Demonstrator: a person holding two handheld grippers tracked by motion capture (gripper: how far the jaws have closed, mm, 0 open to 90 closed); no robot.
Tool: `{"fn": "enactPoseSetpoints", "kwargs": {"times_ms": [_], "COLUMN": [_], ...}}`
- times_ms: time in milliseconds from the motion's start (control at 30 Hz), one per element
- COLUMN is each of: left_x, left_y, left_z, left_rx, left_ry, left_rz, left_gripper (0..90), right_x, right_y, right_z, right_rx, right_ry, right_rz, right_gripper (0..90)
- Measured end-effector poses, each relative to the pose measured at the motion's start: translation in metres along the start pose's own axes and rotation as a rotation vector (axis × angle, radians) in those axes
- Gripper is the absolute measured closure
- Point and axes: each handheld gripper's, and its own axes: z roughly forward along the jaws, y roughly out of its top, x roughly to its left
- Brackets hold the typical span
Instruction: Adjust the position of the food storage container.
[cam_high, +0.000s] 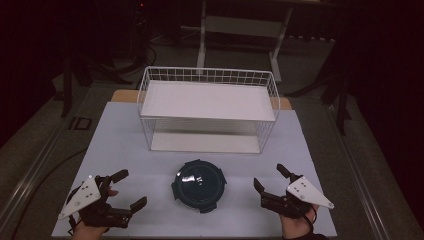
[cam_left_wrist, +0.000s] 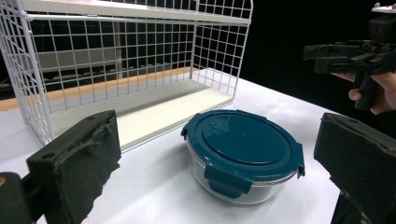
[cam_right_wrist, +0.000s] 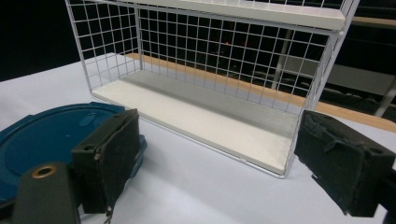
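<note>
The worktop (cam_high: 125, 135) is pale and runs off the bottom of the high view; the room behind it is too dark to read. At its far side stands a white wire rack (cam_high: 207, 110) with two shelves, its lower shelf partly screened by the mesh. Near the front edge, between the two hands and just in front of the rack, sits a round glass box (cam_high: 198, 186) under a dark blue clip lid; glare blurs the lid from above, and in the right claw view one jaw covers part of it. The left claw (cam_high: 128, 189) rests low at the front left, jaws spread wide with nothing between them, aimed toward the box. The right claw (cam_high: 271, 178) mirrors it at the front right, also wide open and empty. Both hands are cut off at the wrist.
</note>
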Motion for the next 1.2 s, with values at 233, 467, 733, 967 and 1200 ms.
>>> {"fn": "enactPoseSetpoints", "kwargs": {"times_ms": [233, 467, 733, 967, 1200], "left_x": [-0.006, -0.006, -0.004, -0.002, -0.006], "left_y": [0.008, 0.021, 0.019, 0.004, -0.017], "left_z": [0.004, 0.011, 0.026, 0.042, 0.062], "left_rx": [0.021, 0.069, 0.186, 0.299, 0.438], "left_ry": [-0.009, -0.068, -0.151, -0.161, -0.184], "left_rz": [-0.009, -0.01, 0.042, 0.028, 0.025], "left_gripper": [0.7, 0.8, 34.8, 66.5, 89.2], "right_x": [-0.001, -0.002, -0.001, -0.002, -0.003], "right_y": [0.0, 0.0, 0.0, 0.0, -0.001], "right_z": [0.0, -0.001, 0.0, 0.0, 0.0], "right_rx": [0.015, 0.021, 0.024, 0.027, 0.034], "right_ry": [-0.007, -0.005, 0.002, 0.008, 0.015], "right_rz": [0.017, 0.036, 0.042, 0.042, 0.048], "right_gripper": [13.3, 13.3, 13.4, 13.4, 13.4]}}
